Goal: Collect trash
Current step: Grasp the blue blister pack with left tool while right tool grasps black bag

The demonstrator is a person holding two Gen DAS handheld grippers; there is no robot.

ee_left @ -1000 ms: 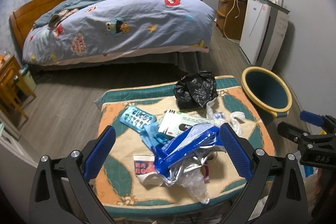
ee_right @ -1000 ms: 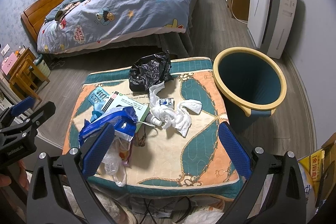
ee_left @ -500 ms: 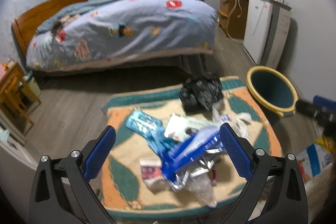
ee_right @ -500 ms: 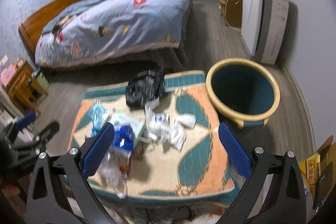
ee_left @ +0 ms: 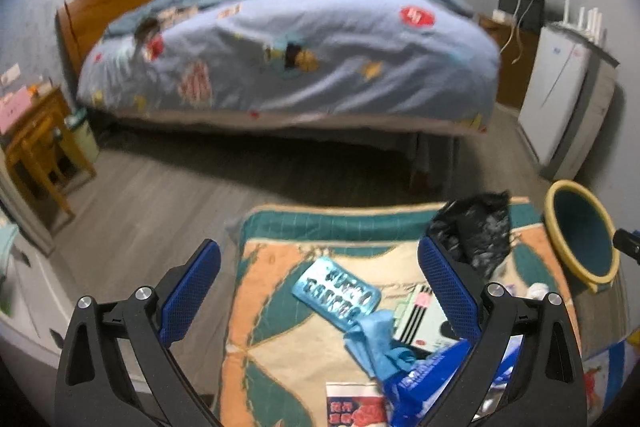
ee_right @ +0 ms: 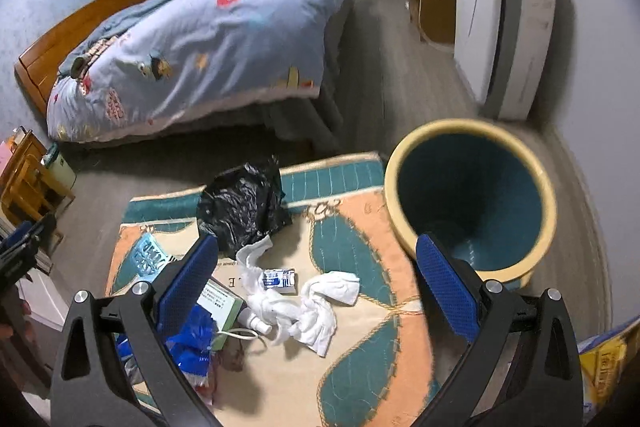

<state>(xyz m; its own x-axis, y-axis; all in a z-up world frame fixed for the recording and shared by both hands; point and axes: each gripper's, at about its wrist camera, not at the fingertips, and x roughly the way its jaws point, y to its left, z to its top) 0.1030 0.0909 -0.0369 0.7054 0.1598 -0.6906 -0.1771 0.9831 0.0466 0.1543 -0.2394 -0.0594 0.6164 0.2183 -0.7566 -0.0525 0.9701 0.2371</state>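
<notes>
Both hand-held grippers hung above the surface [ee_right: 360, 227], jaws spread wide and holding nothing. The left hand-held gripper [ee_left: 320, 287] pointed at the blister pack [ee_left: 336, 293]; the right hand-held gripper [ee_right: 316, 283] hovered over crumpled tissues [ee_right: 316, 311], beside the bin [ee_right: 472, 195].

No print on the blurred wrappers [ee_right: 276, 277] is legible.

I see a tabletop cover [ee_right: 360, 227] patterned in teal, orange and cream with rope-like tan outlines. On it lie a crumpled black bag [ee_right: 244, 207], white tissues [ee_right: 316, 303], a light-blue blister pack [ee_left: 335, 291], a blue glove [ee_left: 380, 345], a glossy dark-blue wrapper [ee_left: 424, 375] and a white box with black stripes [ee_left: 418, 319]. The bin [ee_right: 472, 143] is teal inside with a yellow rim. My tool pads [ee_right: 446, 287] are blue on black frames. The bed quilt [ee_left: 288, 67] is pale blue with cartoon patches.
</notes>
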